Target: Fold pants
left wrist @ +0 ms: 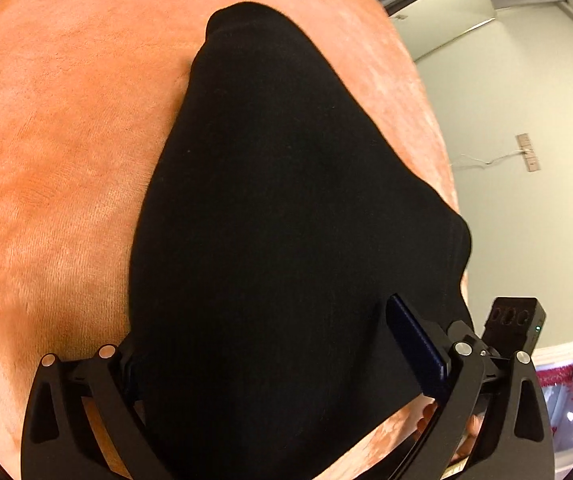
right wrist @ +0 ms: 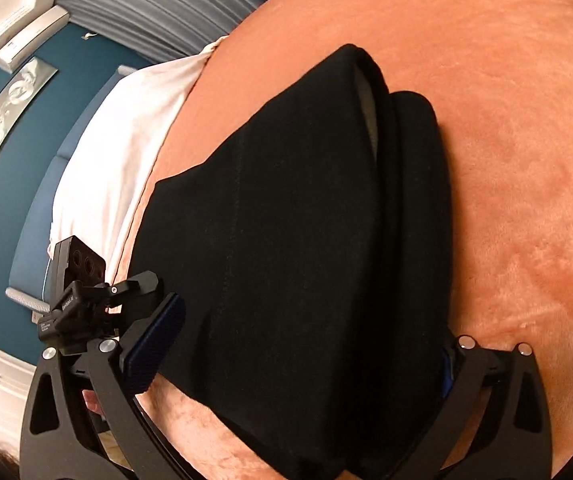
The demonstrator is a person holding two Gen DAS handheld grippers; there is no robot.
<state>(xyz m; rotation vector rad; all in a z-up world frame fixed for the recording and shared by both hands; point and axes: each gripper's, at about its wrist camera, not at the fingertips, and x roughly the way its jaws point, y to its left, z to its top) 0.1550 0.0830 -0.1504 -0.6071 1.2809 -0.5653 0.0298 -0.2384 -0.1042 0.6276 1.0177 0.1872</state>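
The black pants (left wrist: 270, 208) lie folded lengthwise on an orange plush blanket (left wrist: 54, 128). In the left wrist view my left gripper (left wrist: 282, 344) is open, its jaws wide apart with the pants' near end lying between them; the right blue pad (left wrist: 418, 344) shows, the left one is hidden by cloth. In the right wrist view the pants (right wrist: 298, 240) run away from me, with a second layer offset to the right. My right gripper (right wrist: 302, 344) is open, straddling the pants' near end; its left blue pad (right wrist: 154, 344) rests beside the cloth.
The blanket's edge (left wrist: 442, 160) drops off to the right of the left view, with a pale wall beyond. In the right view a white sheet (right wrist: 118, 152) and a blue headboard (right wrist: 26, 208) lie to the left of the orange blanket (right wrist: 526, 160).
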